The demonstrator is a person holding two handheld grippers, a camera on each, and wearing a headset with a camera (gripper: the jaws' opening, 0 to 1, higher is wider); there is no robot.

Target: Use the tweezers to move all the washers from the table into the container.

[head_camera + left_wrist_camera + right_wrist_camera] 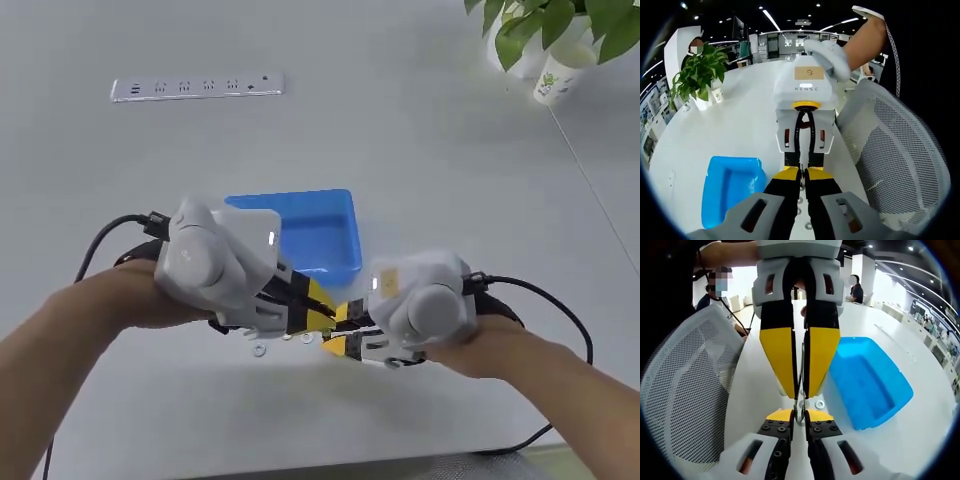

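Note:
My two grippers meet nose to nose just in front of the blue container (318, 235). Left gripper (322, 312) comes in from the left, right gripper (338, 340) from the right. A thin pair of metal tweezers (799, 407) runs between them. In the right gripper view my own jaws (799, 416) are closed on one end, while the left gripper's long yellow fingers (780, 355) pinch it from above. Left jaws (803, 174) also stand closed. Small washers (260, 350) lie on the table under the grippers, one (819, 404) beside the container (870, 385).
A white power strip (197, 87) lies at the far left and a potted plant (545, 30) at the far right corner. A white mesh chair (890, 160) stands by the table's near edge. Black cables (560, 310) trail from both grippers.

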